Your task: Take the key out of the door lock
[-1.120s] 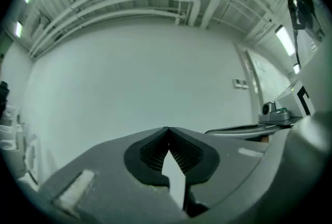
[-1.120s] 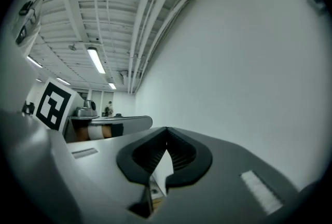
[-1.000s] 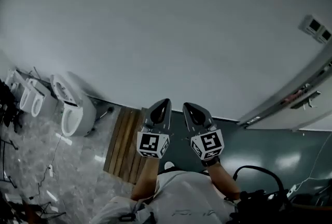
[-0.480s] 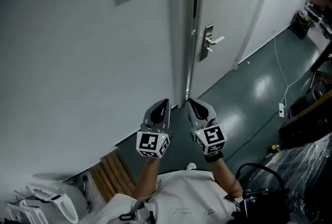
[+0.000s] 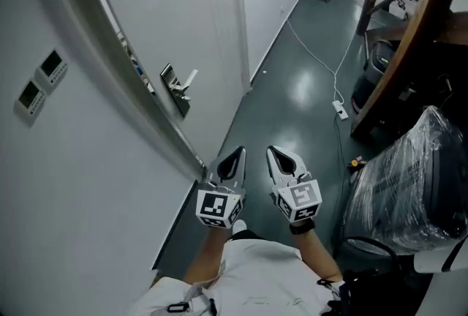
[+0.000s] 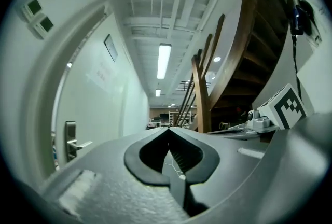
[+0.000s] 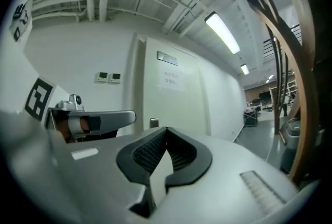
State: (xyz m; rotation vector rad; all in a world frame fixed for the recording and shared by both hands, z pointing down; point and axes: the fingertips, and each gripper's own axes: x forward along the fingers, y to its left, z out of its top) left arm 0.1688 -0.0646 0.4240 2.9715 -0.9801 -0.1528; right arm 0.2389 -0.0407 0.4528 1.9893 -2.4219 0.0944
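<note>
Right now both claws are being held side by side with nothing in them: the left gripper (image 5: 235, 155) is showing its jaws pressed together on empty air, and the right gripper (image 5: 276, 155) is doing the same. Outward from them, the door lock (image 5: 174, 90) is sitting well apart, ahead and off to the left on the white door (image 5: 205, 22), its lever handle (image 5: 188, 79) jutting into the corridor, so the left gripper is lying nearer. Any key there is showing too small to make out.
</note>
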